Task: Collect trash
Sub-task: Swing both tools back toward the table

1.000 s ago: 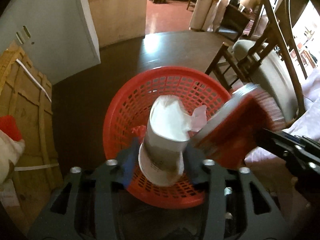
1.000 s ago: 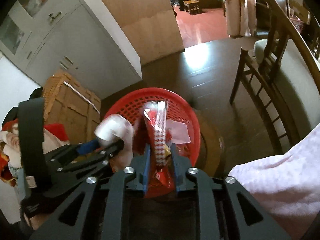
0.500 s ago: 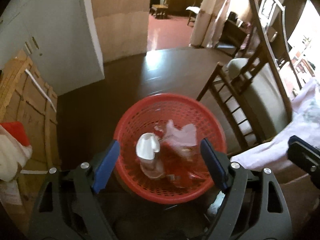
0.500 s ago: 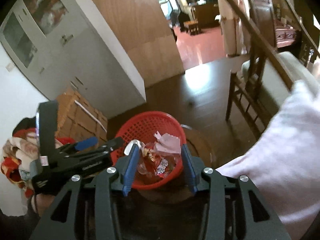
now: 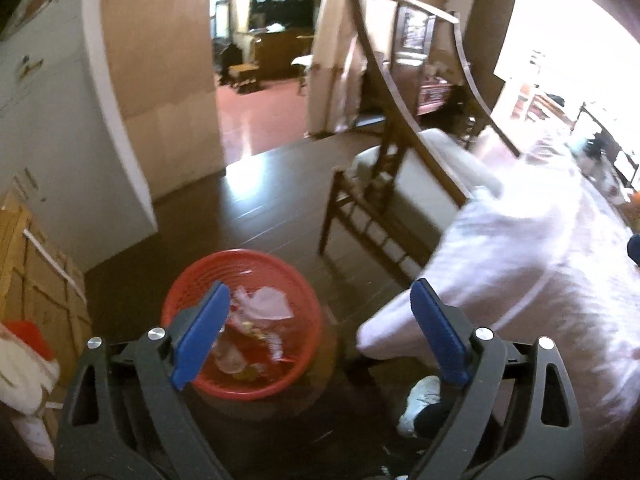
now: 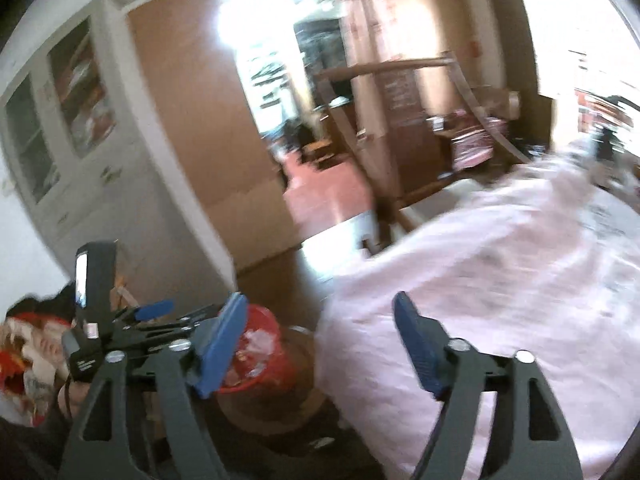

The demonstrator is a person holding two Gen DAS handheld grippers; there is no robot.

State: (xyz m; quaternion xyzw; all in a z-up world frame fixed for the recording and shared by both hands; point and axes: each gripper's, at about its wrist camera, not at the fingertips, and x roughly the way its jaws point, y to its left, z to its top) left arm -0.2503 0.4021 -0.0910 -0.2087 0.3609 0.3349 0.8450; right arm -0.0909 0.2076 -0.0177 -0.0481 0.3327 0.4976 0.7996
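A red plastic basket (image 5: 188, 292) stands on the dark floor, low and left in the left wrist view, with crumpled wrappers and paper (image 5: 262, 304) inside. My left gripper (image 5: 320, 320) hangs well above it; its jaws are opening and nothing is between them. In the right wrist view the basket (image 6: 266, 314) shows small at lower left behind a blue finger. My right gripper (image 6: 320, 340) is high up over the edge of a pink tablecloth (image 6: 500, 264); its jaws are opening with nothing between them. The left gripper (image 6: 156, 312) appears at the left of that view.
A wooden chair (image 5: 384, 200) with a pale cushion stands right of the basket, beside the table under the pink cloth (image 5: 540, 248). A grey cabinet (image 5: 48, 152) and cardboard boxes (image 5: 36, 276) stand at the left. A person's white shoe (image 5: 420, 400) shows below. The picture is blurred.
The white cup and the red snack packet were let go into the basket. Both grippers opened wide and rose away from it, the right one swinging over the tablecloth.
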